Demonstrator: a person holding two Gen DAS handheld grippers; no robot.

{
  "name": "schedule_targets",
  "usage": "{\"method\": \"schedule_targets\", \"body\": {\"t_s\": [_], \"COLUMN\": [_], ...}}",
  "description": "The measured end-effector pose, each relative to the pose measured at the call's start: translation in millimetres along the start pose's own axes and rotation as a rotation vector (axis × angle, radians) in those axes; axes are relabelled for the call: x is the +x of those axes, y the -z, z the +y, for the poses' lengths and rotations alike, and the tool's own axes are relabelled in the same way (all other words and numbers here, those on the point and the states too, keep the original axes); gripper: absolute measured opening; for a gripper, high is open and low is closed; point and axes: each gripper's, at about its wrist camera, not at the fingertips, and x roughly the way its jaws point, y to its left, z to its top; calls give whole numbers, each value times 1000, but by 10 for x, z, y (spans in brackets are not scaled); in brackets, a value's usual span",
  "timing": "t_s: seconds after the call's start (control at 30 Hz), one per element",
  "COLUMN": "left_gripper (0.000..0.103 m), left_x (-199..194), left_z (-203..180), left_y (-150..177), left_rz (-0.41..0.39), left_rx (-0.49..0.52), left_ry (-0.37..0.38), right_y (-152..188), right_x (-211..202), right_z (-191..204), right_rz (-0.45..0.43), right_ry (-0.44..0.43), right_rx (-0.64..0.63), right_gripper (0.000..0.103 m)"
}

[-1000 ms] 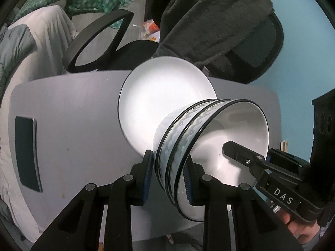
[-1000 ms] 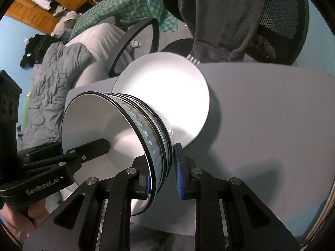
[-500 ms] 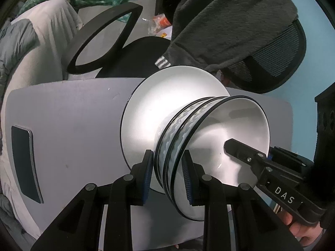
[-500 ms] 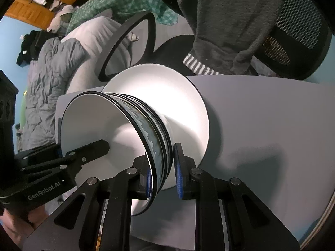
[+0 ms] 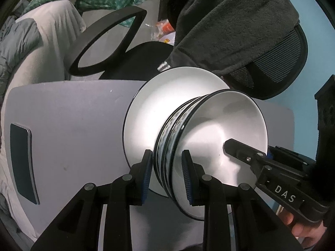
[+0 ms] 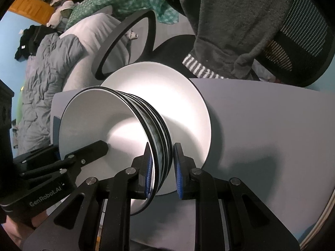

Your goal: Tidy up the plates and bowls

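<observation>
1. A stack of nested bowls [image 5: 209, 138] – white inside, with dark rims and a blue wave pattern on the outer walls – was held over a white plate [image 5: 159, 106] that lay on a grey table [image 5: 73, 125].
2. The left gripper [image 5: 166, 171] was clamped on the near rim of the stack, one blue pad on the outside wall and the other inside the top bowl.
3. The right gripper [image 6: 162, 167] was clamped on the opposite rim in the same way, with the stacked rims pinched between its pads.
4. Each gripper was seen in the other's view: the right one [image 5: 251, 156] reached into the bowl from the lower right, and the left one [image 6: 83, 154] from the lower left.
5. The base of the stack was seen at or very near the plate's middle; whether it rested on the plate could not be told.
6. A dark flat rectangle [image 5: 21, 163] lay near the table's left edge, well apart from the plate.
7. Behind the table stood a black office chair [image 5: 136, 62] with a dark grey fleece garment [image 5: 226, 21] draped over its mesh back – and a bed with grey bedding [image 6: 48, 62] was seen beyond it.
</observation>
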Motion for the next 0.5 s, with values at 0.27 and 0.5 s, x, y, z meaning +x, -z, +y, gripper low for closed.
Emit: {"method": "schedule_targets", "body": {"t_s": [0.27, 0.5], "left_gripper": [47, 59], "left_x": [-249, -786], "left_z": [12, -13], "left_y": [21, 82], "left_rz": [-100, -258], "left_rx": [27, 44], "left_ry": [-64, -95], "right_y": [-58, -115], "right_x": [-218, -635], "right_z": [43, 65], "right_rz": [-79, -184], "right_ry": [41, 88], "right_rx": [-57, -82], "right_gripper": [32, 56]}}
